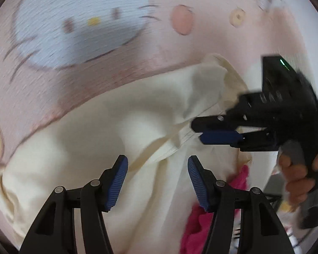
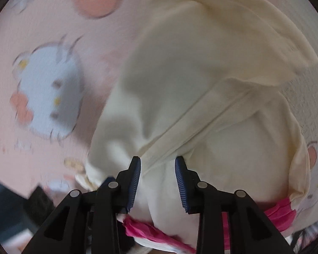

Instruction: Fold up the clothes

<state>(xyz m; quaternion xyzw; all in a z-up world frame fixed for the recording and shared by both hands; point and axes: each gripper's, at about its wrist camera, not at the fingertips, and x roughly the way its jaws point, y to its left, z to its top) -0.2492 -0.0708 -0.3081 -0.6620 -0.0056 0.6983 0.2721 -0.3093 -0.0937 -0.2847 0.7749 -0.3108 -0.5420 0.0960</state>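
Cream garment over pink cloth, no containers.

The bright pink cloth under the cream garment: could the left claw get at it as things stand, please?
Probably yes: the left claw is open and empty, and the bright pink cloth peeks out bare beside its right finger, though the cream garment covers most of it.
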